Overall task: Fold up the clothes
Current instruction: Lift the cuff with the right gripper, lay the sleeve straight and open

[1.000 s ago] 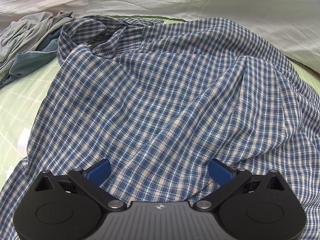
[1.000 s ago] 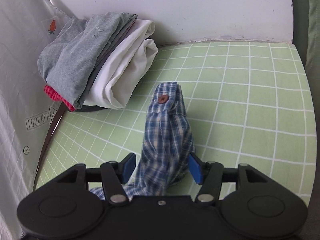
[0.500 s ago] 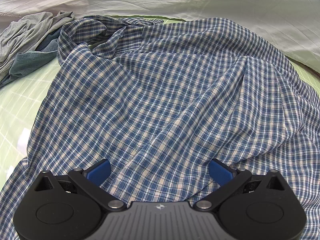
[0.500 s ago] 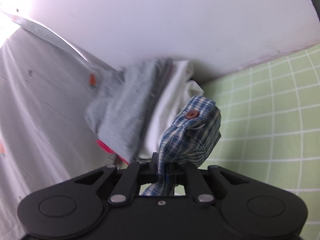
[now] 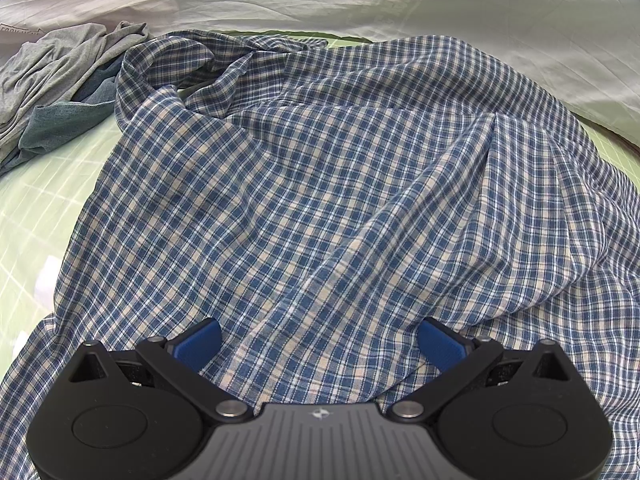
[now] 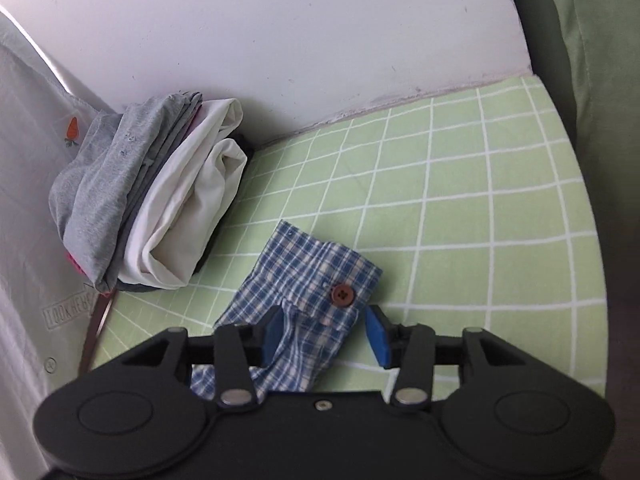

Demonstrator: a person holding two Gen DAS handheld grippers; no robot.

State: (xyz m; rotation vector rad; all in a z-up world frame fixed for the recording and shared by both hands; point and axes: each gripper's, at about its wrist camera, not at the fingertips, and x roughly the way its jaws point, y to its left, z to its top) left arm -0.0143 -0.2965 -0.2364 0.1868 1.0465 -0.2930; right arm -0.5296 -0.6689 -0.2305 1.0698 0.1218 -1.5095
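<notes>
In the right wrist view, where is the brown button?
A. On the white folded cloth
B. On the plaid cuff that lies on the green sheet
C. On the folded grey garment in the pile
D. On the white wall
B: the brown button sits on the plaid cuff, which lies flat on the green checked sheet, just ahead of the right gripper.

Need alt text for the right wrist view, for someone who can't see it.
The right claw, its jaws just opened, straddles a blue plaid shirt cuff with a brown button, lying flat on the green grid sheet. A stack of folded clothes sits beyond, by the white wall.
</notes>
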